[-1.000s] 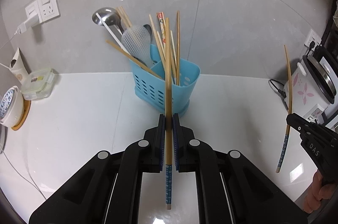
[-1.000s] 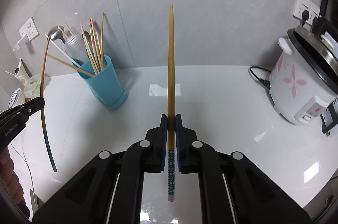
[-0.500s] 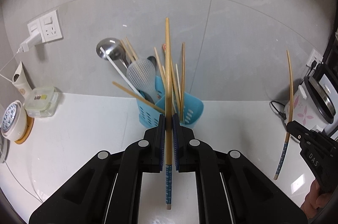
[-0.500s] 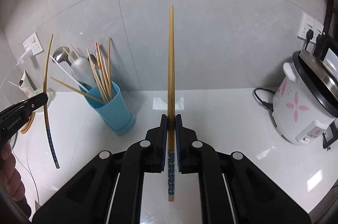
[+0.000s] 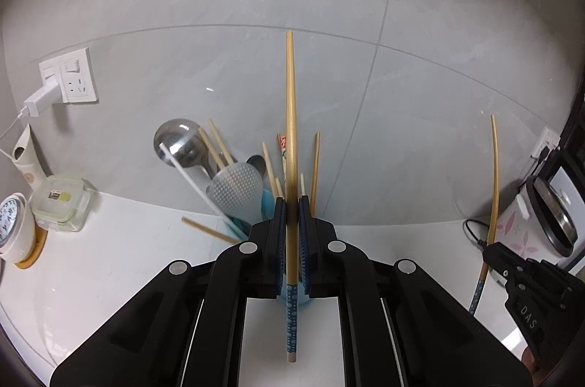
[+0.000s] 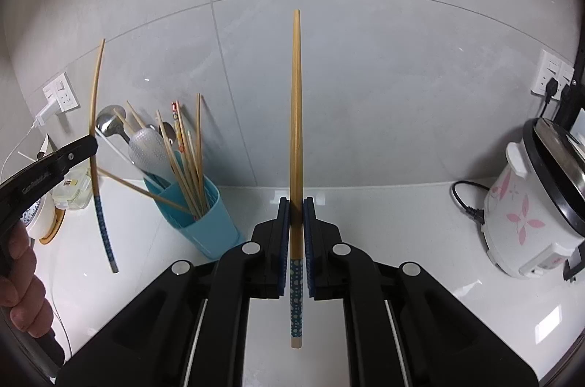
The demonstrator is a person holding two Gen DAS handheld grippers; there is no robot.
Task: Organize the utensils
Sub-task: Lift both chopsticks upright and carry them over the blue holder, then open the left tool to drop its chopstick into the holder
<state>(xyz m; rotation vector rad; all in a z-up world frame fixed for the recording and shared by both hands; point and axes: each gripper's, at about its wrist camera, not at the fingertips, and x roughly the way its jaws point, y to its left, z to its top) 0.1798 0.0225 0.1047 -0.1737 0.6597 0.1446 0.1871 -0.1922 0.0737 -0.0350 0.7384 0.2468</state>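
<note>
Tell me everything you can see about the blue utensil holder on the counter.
The blue utensil holder looks like plastic, a tall cup with rounded walls that stands upright on the white counter near the grey tiled wall. It seems divided into compartments. It holds many wooden chopsticks, a steel ladle, a translucent rice paddle and a white-handled tool; several lean outward. In the left wrist view the tongs hide most of it. No tongs touch it.

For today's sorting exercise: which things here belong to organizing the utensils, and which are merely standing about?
Part of the job: left chopstick, right chopstick, blue holder, left gripper, right gripper.

Standing about: rice cooker, food container, wall socket.
</note>
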